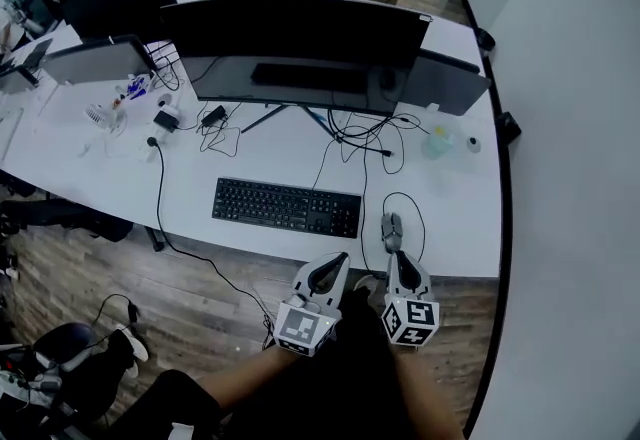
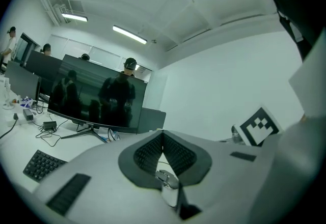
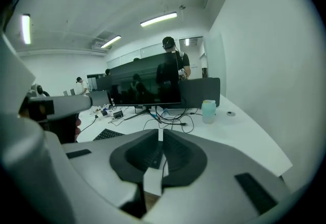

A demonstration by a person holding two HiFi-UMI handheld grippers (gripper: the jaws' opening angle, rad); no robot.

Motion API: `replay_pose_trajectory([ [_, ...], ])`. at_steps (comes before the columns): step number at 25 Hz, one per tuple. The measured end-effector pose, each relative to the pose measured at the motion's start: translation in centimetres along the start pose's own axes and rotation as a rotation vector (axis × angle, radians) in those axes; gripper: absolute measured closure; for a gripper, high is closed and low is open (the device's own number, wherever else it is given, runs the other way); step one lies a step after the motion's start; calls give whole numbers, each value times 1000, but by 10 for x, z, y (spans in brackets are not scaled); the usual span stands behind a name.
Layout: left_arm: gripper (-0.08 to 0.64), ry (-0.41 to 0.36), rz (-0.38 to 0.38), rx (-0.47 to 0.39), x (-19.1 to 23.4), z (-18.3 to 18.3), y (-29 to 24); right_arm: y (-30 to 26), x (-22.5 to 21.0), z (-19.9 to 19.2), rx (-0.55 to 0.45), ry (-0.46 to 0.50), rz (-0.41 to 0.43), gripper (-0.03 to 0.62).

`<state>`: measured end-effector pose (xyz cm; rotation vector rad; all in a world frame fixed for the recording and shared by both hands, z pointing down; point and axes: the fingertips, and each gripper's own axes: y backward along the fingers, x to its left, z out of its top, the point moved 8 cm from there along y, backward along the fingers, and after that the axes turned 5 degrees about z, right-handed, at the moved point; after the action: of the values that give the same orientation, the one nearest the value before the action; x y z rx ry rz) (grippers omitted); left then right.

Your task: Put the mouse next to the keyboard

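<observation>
Keyboard (image 1: pixel 286 206) lies flat on the white table (image 1: pixel 450 218), in front of the big monitor (image 1: pixel 295 33). Left gripper (image 1: pixel 333 266) hovers off the table's front edge, below the keyboard's right end, jaws pressed together on nothing. Just right of the keyboard, close to that edge, sits the mouse (image 1: pixel 391 227), its cable looping behind. Right gripper (image 1: pixel 397 258) points at the mouse's near end, jaws closed and empty.

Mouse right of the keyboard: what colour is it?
The small wired mouse is grey, best seen in the head view.
</observation>
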<state>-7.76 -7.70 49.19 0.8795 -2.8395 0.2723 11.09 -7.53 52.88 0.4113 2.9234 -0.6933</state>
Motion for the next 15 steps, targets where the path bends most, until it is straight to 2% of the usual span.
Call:
replay_pose_trajectory([
  [9, 553, -13, -3, -30, -56, 12, 41, 85, 40, 25, -143, 93, 77, 566],
  [15, 554, -13, 48, -50, -106, 17, 72, 136, 42, 25, -193, 125, 113, 571],
])
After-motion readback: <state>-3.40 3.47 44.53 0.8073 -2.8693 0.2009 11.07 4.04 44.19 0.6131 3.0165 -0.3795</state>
